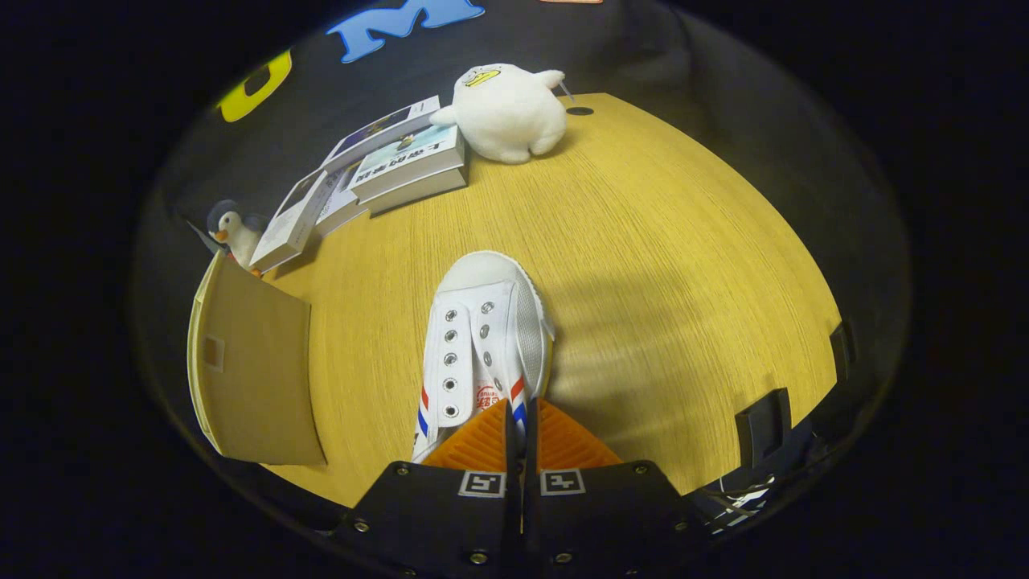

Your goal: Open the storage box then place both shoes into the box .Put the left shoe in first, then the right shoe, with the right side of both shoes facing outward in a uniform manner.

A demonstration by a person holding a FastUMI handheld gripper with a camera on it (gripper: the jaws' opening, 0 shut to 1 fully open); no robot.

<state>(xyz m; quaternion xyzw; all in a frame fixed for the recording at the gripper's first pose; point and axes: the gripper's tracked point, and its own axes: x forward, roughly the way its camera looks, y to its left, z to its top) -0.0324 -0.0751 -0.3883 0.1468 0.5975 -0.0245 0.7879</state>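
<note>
The gripper (517, 418) pinches the white shoe's (482, 338) collar edge, fingers nearly together; the shoe's long axis runs straight ahead, toe far, with the storage box (249, 370) left.

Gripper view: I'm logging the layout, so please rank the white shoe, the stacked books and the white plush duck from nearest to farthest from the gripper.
1. White shoe: its rear edge is pinched between the shut fingers of the gripper.
2. Stacked books: beyond the shoe, to its left.
3. White plush duck: farthest, behind the books at the table's back.
</note>
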